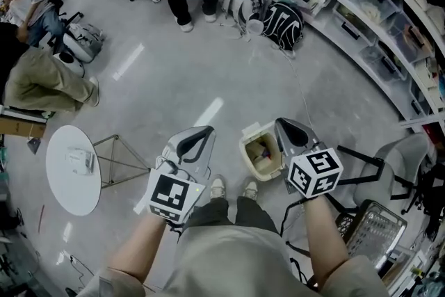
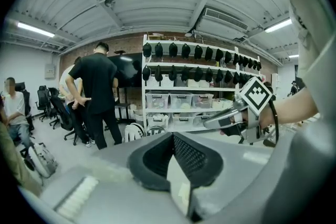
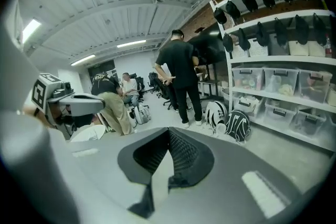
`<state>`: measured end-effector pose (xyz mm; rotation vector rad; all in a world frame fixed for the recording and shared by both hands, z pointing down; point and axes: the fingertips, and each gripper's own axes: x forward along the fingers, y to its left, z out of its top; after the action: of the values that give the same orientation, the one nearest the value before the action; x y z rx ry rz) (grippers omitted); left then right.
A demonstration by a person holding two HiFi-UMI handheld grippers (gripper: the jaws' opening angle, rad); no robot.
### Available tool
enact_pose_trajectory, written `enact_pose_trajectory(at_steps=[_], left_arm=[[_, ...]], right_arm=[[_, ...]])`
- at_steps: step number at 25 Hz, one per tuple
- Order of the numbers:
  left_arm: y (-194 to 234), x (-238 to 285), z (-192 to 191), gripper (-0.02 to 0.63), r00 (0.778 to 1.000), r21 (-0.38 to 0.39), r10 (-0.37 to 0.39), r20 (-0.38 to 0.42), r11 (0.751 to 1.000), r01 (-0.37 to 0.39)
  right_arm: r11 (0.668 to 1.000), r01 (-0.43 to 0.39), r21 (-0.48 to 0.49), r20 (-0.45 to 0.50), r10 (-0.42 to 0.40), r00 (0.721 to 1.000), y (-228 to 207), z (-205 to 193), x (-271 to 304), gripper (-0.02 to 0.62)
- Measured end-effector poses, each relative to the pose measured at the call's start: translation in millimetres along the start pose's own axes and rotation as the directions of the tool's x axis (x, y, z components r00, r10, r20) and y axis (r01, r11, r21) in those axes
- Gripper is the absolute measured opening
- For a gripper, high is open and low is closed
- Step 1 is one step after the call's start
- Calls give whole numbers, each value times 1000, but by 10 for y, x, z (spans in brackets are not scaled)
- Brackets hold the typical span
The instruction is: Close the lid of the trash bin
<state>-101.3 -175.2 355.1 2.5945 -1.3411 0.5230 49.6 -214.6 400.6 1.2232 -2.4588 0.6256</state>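
Grey polished floor spreads under the person's shoes (image 1: 217,186). Nearest, both grippers are held up before the body. The left gripper (image 1: 206,131) and the right gripper (image 1: 281,125) each have jaws pressed together with nothing between them, and both aim out across the room rather than down. Just beyond the shoes sits the cream trash bin (image 1: 246,144), open with its contents showing; its lid is not clearly visible. Farther off are backpacks (image 1: 281,23) and shelving (image 1: 361,3). The approach looks not yet begun: the next move is to lower a gripper to the lid and swing it shut.
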Motion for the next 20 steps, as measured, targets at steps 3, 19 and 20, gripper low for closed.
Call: enact_pose_trajectory(at_steps=[3,19,20], left_arm=[[4,230,-263,3,999,-64,-2,-46,998,-1],[-40,936,-1696,2,973,-191,9,-230,980,-54],[-64,966,-1778,3,971,-197,1,-241,979,-50]], right_arm=[[1000,-12,19,-74,13,997,-181,-327,320,3],[997,48,59,-406,-20,914,-1146,-2212,1546,3],[997,52,60,-424,-21,905,-1170,-2329,1579,3]])
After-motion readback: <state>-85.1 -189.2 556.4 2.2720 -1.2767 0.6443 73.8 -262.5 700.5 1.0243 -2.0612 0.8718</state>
